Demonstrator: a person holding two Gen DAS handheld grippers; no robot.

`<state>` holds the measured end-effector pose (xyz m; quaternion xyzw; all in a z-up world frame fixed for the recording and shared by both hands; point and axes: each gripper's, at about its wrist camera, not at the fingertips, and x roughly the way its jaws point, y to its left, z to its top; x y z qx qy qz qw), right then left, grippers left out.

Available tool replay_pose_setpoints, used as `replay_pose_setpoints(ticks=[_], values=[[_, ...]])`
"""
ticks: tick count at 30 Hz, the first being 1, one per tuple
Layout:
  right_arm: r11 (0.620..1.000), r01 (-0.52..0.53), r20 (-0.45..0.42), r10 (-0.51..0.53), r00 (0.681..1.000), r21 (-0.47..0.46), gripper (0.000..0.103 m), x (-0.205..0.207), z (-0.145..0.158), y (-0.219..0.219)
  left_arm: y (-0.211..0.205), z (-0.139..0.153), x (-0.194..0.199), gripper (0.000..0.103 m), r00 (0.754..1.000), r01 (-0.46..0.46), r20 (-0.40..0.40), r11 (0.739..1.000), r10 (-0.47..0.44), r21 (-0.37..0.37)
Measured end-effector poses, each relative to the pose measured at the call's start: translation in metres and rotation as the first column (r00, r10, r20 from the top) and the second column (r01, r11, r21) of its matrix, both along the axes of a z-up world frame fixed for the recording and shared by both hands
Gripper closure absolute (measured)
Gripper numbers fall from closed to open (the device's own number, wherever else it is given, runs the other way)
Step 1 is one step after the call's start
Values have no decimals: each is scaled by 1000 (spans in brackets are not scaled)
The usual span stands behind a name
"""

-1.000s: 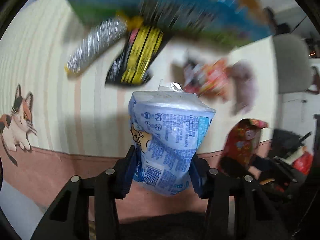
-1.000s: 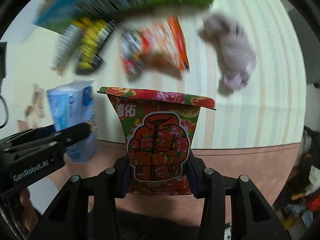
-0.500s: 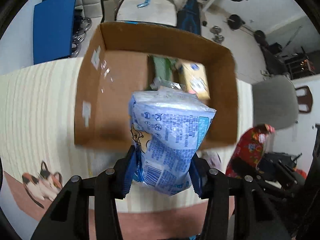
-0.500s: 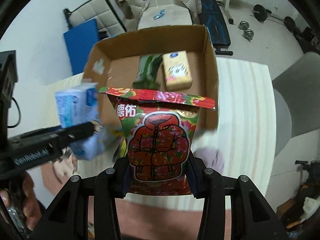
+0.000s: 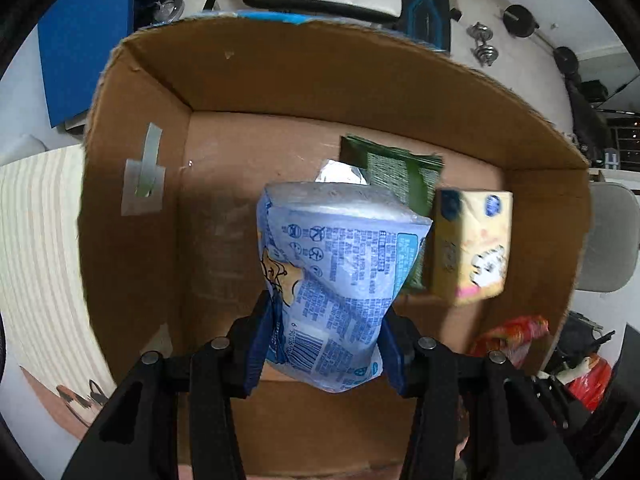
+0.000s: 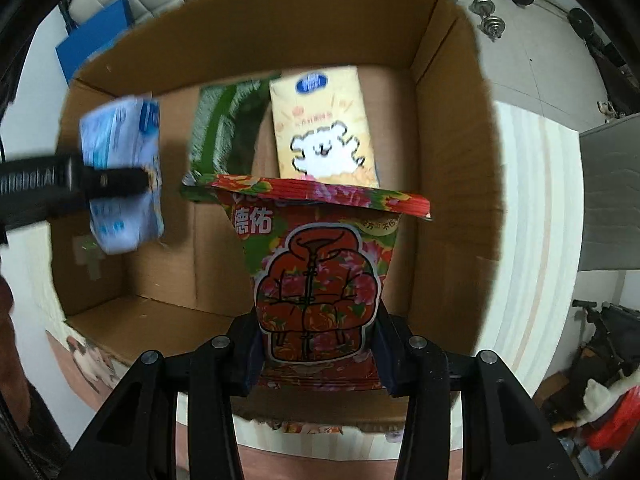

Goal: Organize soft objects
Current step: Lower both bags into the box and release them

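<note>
Left gripper [image 5: 324, 344] clamped on pale blue pack [image 5: 340, 280] — held above open cardboard box [image 5: 132, 280]. Right gripper [image 6: 316, 356] clenched on red floral pack [image 6: 316, 288], also over box. Inside box: green packet [image 6: 220, 128] just beside yellow tissue pack [image 6: 324, 128].

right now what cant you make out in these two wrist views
- Left wrist view: much of the green packet in the cardboard box is hidden behind the blue pouch held by the left gripper.
- Left wrist view: the yellow tissue pack is motion-blurred, print unreadable.
- Right wrist view: the box floor nearest the camera is hidden by the red floral packet in the right gripper.
- Right wrist view: the pouch is blurred.
</note>
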<state>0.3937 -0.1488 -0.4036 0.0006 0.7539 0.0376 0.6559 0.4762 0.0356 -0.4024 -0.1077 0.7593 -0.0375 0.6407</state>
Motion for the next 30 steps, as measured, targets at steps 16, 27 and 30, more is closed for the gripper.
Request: replay_pose_setpoints(ticks=[16,27,30], values=[[999,-30,-87,28,996,-24,39,6,-29,9,-4,8,27,39,999,49,-23,997,-48,58],[999,26,34,-25,999,-23,0,8,19,5,6,60,-16,3,990,59,123,995,-68,74],[999,28,89,-25,996,-35,0,0,33,4,6,73,-34,3,982,60,171,993,-76,97]])
